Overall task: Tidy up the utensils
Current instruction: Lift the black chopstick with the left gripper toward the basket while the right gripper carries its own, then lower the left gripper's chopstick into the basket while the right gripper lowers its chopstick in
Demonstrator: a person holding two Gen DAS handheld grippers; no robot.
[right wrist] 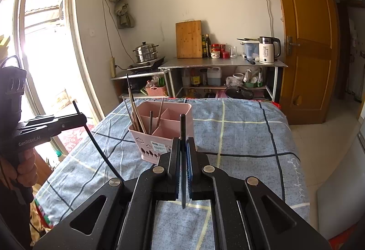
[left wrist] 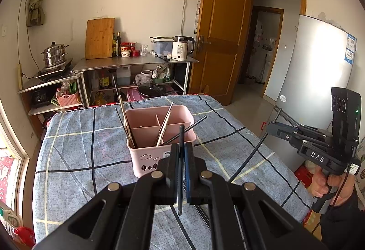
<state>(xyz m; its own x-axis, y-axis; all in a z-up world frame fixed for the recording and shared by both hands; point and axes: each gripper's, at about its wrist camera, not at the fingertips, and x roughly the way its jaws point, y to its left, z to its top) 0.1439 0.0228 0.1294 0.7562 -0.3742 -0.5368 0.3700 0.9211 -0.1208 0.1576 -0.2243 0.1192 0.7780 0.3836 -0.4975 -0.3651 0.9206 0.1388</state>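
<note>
two dark chopsticks are pinched upright, one in the left tongs, one in the right tongs; the pink caddy stands just ahead, nearer the left.

basket pink | tablecloth blue w/ dark+cream check | chopstick blk | door brown

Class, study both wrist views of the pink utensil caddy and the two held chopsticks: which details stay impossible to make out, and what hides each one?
- Pink caddy floor and the chopsticks' lower ends: both views, hidden by its walls.
- Caddy label: left wrist view, covered by the left gripper; right wrist view, too small to read.
- Lower end of the black chopstick in the right gripper: right wrist view, behind the gripper body.
- Table under the blue checked cloth: covered, both views.
</note>
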